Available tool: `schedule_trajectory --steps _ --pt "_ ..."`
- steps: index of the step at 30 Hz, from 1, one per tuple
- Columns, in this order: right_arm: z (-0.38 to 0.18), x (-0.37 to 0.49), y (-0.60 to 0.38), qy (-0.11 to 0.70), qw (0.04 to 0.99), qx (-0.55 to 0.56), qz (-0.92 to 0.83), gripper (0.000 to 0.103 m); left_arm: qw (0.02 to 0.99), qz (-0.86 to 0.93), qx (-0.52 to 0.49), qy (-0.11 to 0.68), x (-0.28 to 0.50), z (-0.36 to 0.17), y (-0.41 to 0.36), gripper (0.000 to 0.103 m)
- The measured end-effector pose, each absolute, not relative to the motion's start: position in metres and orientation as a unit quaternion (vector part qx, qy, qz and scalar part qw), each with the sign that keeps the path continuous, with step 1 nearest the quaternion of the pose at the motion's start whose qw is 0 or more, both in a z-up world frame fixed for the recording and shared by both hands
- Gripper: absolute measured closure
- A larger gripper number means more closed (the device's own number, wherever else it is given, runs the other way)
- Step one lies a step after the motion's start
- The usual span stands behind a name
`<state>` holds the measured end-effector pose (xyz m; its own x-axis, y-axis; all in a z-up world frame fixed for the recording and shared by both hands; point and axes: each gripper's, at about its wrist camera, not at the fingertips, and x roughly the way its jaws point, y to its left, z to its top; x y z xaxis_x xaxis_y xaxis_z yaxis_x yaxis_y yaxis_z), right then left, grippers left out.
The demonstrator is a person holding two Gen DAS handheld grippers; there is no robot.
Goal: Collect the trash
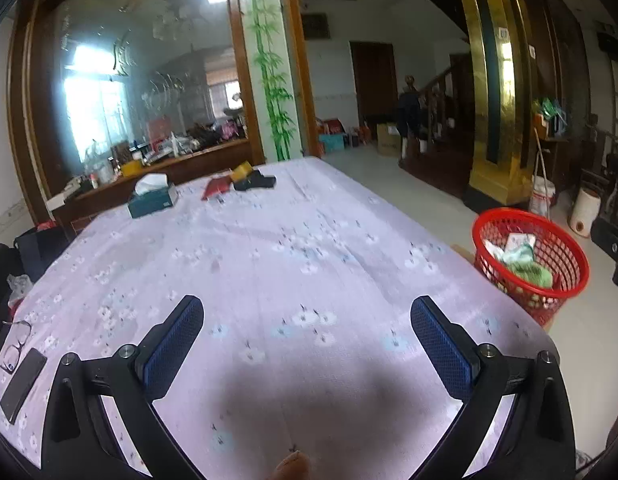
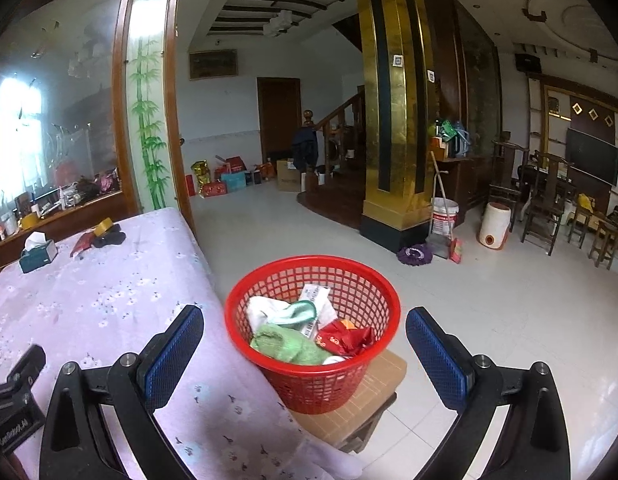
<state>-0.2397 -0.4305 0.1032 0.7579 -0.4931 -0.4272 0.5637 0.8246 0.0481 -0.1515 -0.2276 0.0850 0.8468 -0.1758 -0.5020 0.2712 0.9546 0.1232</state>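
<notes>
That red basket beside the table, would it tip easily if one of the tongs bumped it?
Probably. The red basket looks like thin openwork plastic, likely light. It holds only soft rags and wrappers, adding little weight. It stands on a small stool near the edge, so a nudge might slide or topple it.

You can read almost nothing here. The black clamp (image 2: 13,408) at the lower left of your right wrist view carries pale lettering, too blurred to make out, and the white slip (image 2: 315,294) in the red basket (image 2: 313,384) shows print too small to read.
</notes>
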Motion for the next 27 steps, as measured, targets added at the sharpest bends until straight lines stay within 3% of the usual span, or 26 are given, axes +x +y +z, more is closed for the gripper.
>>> schedule_trajectory --steps 27 --pt "0.096 -0.238 -0.437 0.220 0.928 0.088 -0.287 0.000 0.951 -0.113 0.133 0.254 -0.154 0.074 -0.243 0.000"
